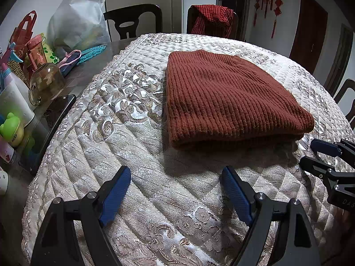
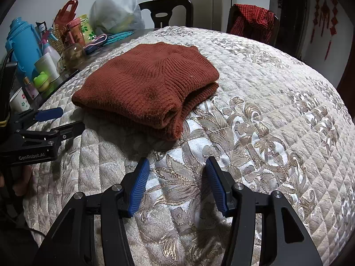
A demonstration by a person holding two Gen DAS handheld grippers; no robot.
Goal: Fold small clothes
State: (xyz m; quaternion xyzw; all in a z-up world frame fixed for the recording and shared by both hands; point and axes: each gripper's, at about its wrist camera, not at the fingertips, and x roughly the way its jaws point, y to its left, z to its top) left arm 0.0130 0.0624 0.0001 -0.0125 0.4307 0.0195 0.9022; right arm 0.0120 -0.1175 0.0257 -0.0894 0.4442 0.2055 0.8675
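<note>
Spreading wide under everything, the quilted brocade table cover carries the rust-red ribbed knit sweater, which lies already folded into a thick rectangular stack near the middle of the cover, a little toward the far side. Judging by that, the folding looks nearly finished, and what remains is squaring the stack: a good approach would be to press or nudge the loose edges rather than grab and lift, since a heavy knit like this likely sags and unrolls when pulled from one corner. The left gripper hovers short of the near fold with its jaws wide apart and nothing between them; the right gripper likewise stands apart and empty, near the sweater's right end. The right wrist view shows what the left cannot (the layered open end, where a lower layer pokes out past the upper one). The left wrist view instead shows the smooth near fold and a dark phone beside the cover's left edge.
</note>
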